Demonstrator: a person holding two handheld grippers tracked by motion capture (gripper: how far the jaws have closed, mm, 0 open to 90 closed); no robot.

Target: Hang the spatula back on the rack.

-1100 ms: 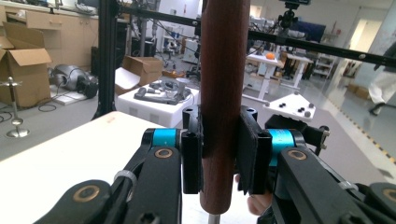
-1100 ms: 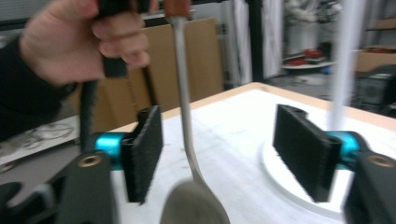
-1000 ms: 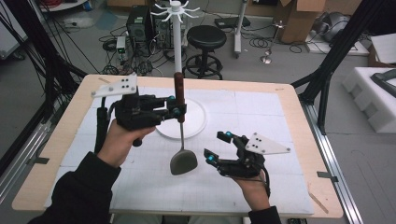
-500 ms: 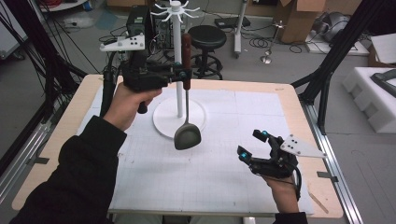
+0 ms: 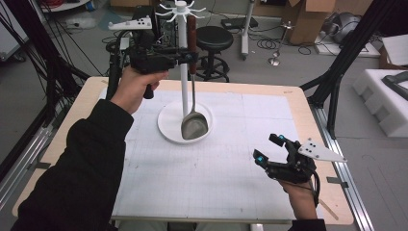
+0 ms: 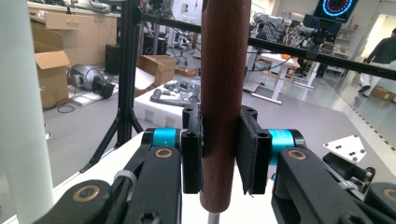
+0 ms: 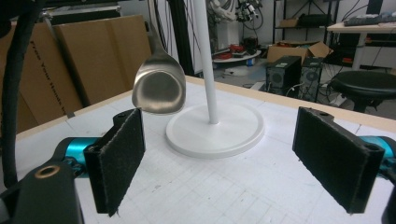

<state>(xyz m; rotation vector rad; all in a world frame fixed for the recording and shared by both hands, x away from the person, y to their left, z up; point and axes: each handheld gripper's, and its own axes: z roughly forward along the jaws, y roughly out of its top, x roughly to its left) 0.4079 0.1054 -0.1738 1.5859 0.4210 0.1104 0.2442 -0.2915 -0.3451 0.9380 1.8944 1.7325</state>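
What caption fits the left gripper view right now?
Left tool shut on the spoon's brown wooden handle, held upright beside the white stand pole.

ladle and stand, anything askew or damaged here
Nothing stands out. The ladle hangs upright, its wooden handle clamped in the left gripper beside the white stand, whose pole is straight. The right gripper is open and empty.

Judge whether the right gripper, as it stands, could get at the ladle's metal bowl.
Probably yes: the right gripper is open and points toward the ladle's bowl, which hangs free above the stand's base, with bare table between them.
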